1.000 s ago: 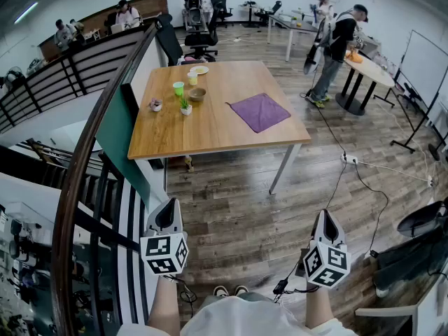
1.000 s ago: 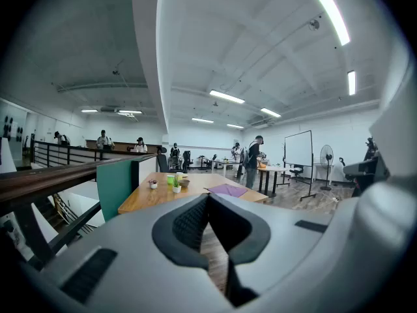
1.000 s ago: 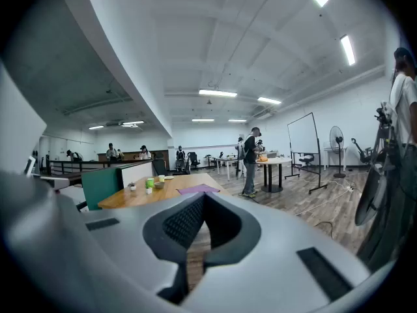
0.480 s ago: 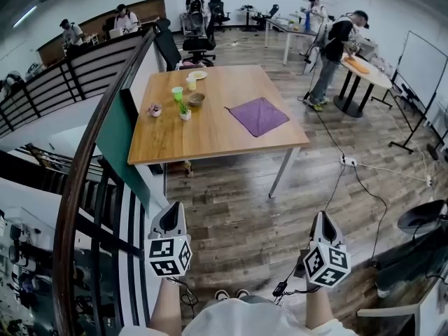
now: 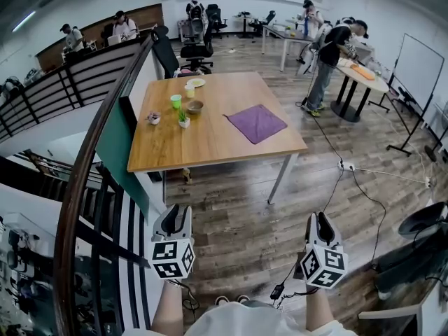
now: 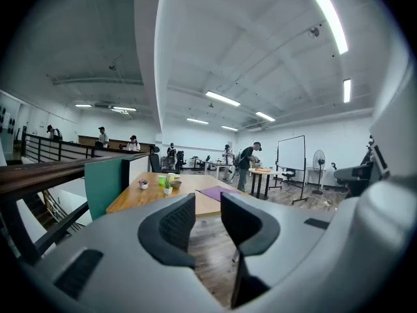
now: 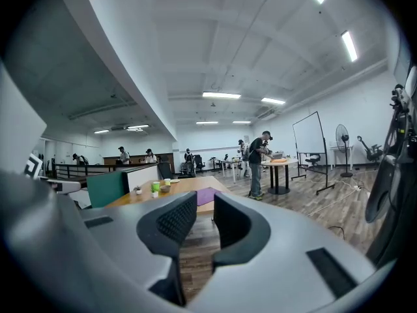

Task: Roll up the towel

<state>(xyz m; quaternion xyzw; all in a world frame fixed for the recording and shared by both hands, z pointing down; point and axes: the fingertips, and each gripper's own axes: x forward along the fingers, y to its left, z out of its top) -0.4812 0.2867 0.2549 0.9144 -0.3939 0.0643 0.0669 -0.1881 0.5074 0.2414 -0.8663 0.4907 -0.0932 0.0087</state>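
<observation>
floor (image 5: 238, 215): wood planks, a wide stretch lying between the feet and the table; cable (image 5: 364, 180) trailing across at the right.
table (image 5: 210, 142): wooden top on white legs, well ahead, far from both grippers.
towel (image 5: 256, 122): purple, spread flat and unrolled on the right half of the table, set at a slant near the right edge; well apart from either gripper.
left gripper (image 5: 176, 214): low over the floor beside the stair rail (image 5: 91, 152), aimed toward the table; jaws a narrow gap apart, just been opening, nothing between them.
right gripper (image 5: 321, 222): level with its partner, aimed the same way; jaws likewise a slim gap apart, just been opening, holding nothing.
small things: green cup (image 5: 176, 101), bowl (image 5: 195, 106) and plate (image 5: 197, 82) on the left and far side of the table, clear of the towel.
step in hand: by the look of it, the approach; rolling not begun, no curl or fold in the towel.
next move: probably calls for walking up to the table, bringing both grippers to one edge of the towel and opening wider to pinch it.
head view only: whole outline of the towel, its place on the table, the floor left to cross.
gripper views only: ribbed pads and the bare gap between them; the towel no more than a thin purple strip beyond.
</observation>
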